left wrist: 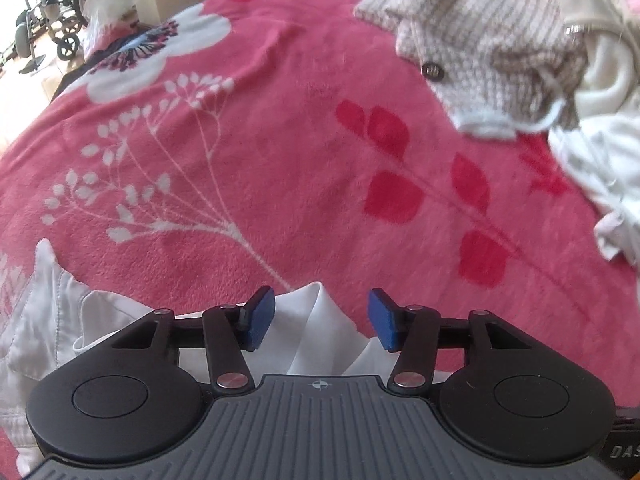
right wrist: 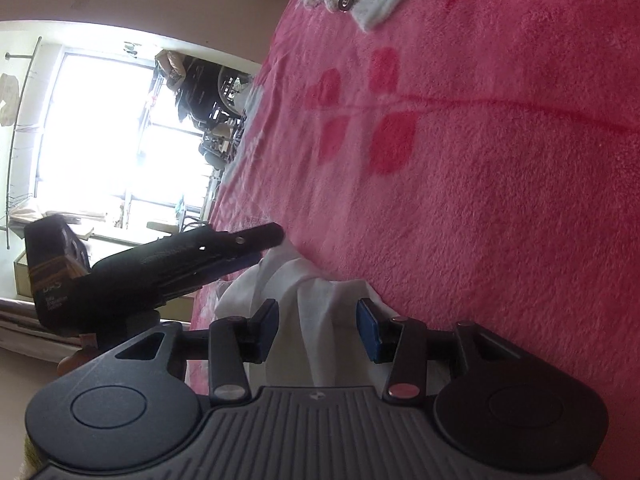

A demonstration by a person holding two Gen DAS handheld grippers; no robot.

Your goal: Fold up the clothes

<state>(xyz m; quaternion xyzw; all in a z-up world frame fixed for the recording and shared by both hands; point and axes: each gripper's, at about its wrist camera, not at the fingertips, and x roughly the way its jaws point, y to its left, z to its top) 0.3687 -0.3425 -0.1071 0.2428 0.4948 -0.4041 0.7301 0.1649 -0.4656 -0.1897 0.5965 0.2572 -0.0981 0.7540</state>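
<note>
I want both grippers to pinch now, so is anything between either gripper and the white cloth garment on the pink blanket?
Nothing visible. The white cloth garment already lies between the open pads of the left gripper and right gripper.

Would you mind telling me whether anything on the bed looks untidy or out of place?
Yes: the striped knit cardigan lies crumpled on the pink blanket, overlapping a heap of pale clothes. The white garment near the grippers is bunched, not flat.
</note>
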